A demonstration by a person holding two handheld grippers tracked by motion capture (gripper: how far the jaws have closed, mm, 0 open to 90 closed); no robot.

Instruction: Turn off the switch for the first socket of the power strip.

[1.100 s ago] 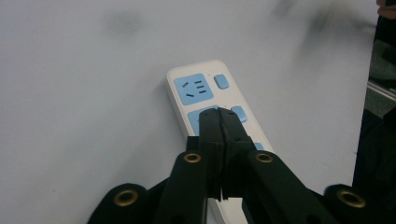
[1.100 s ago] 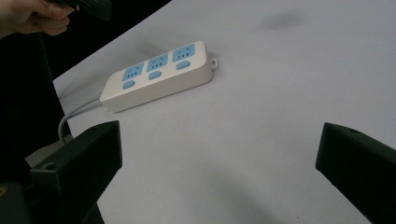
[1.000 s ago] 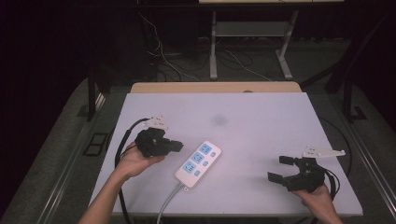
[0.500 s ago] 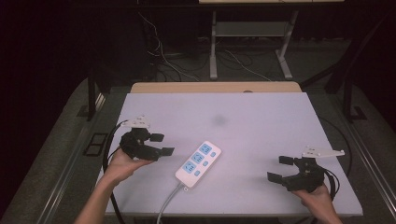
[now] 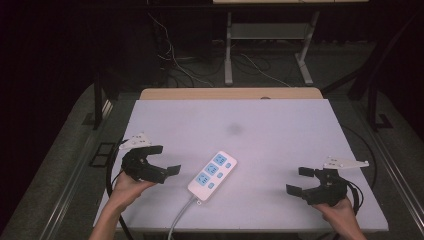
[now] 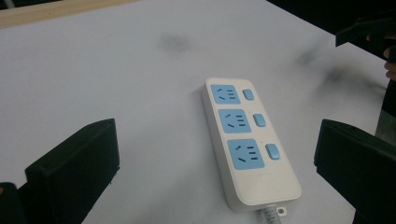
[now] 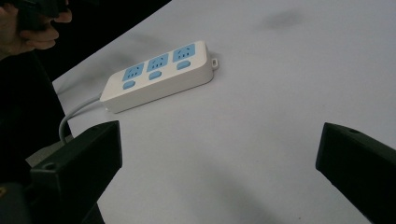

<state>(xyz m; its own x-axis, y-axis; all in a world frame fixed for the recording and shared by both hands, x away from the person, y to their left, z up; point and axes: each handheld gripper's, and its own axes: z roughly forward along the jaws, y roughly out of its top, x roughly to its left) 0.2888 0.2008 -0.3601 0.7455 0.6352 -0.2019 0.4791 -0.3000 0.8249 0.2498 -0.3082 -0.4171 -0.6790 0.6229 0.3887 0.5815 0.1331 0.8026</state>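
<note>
L+R jaws wide, nothing held

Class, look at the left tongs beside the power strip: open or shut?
Open. The left tongs have just been opening; their jaws stand wide apart with nothing between them, short of the power strip.

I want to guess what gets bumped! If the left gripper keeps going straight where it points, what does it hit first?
Probably the power strip: it lies straight ahead of the open left gripper, though how far off is unclear.
</note>
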